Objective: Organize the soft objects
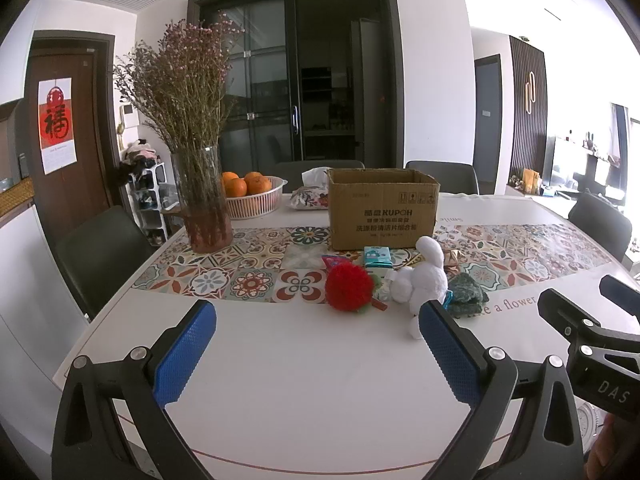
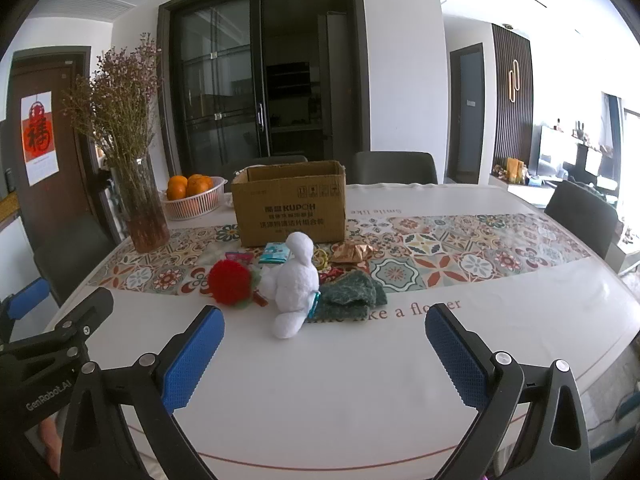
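A white plush animal sits upright mid-table. To its left lies a red fluffy pompom toy, and a folded green knit cloth lies to its right. Behind them stands an open cardboard box. My left gripper hovers open over the near table edge, short of the toys, nothing between its blue pads. My right gripper is likewise open and empty, in front of the plush animal.
A glass vase of dried flowers and a basket of oranges stand at the back left. Small packets lie between box and toys. Chairs surround the table.
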